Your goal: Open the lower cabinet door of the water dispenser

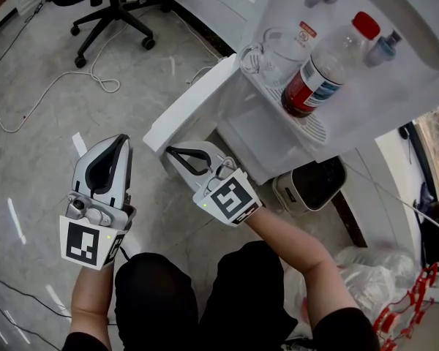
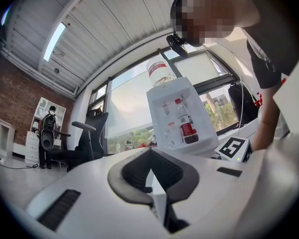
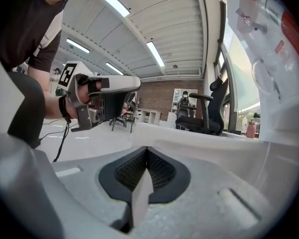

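Note:
The white water dispenser (image 1: pixel 395 86) stands at the upper right, with a red-capped bottle (image 1: pixel 322 75) and a clear mug (image 1: pixel 278 53) on its drip tray. Its lower cabinet door (image 1: pixel 194 97) stands swung out to the left, showing the white compartment behind it. My right gripper (image 1: pixel 174 152) is shut, its tip just under the door's outer lower corner; whether it touches the door I cannot tell. In the right gripper view the door (image 3: pixel 229 146) runs across beyond the shut right gripper (image 3: pixel 147 153). My left gripper (image 1: pixel 119 141) hangs shut and holds nothing, left of the door above the floor.
A black office chair (image 1: pixel 113 9) and a loose white cable (image 1: pixel 66 79) lie on the grey floor at the upper left. A small black-and-white appliance (image 1: pixel 311 185) sits by the dispenser's base. Plastic bags (image 1: pixel 366 276) are at the lower right.

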The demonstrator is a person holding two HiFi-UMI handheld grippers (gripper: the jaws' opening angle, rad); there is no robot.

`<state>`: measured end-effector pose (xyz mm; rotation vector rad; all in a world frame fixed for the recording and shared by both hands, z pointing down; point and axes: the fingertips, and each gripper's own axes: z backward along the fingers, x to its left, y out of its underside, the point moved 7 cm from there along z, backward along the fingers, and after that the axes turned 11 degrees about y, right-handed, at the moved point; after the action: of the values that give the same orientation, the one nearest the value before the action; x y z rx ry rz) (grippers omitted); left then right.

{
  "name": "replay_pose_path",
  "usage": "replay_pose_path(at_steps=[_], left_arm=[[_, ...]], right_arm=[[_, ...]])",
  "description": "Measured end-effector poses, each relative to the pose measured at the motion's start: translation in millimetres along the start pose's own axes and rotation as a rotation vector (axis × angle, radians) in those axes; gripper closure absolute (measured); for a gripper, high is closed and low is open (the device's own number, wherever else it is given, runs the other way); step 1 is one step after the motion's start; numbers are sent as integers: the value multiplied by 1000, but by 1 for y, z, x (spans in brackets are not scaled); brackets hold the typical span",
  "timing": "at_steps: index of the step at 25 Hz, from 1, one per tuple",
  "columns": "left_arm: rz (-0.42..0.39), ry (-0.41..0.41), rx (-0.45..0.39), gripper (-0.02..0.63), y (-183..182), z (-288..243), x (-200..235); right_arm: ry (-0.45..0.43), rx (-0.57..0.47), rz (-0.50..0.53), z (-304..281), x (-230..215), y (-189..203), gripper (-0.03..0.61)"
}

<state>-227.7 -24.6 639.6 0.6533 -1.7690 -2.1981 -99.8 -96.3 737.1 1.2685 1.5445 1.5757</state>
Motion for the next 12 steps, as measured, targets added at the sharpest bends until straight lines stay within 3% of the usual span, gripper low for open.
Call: replay_pose_path(at_steps=[8, 12], left_arm=[[24, -40, 6, 606, 3, 4, 9], [-3, -48, 7, 606, 3, 3, 14]], right_arm=[[57, -24, 6, -35, 1, 1, 573], [71, -28, 18, -49, -1, 1, 573]])
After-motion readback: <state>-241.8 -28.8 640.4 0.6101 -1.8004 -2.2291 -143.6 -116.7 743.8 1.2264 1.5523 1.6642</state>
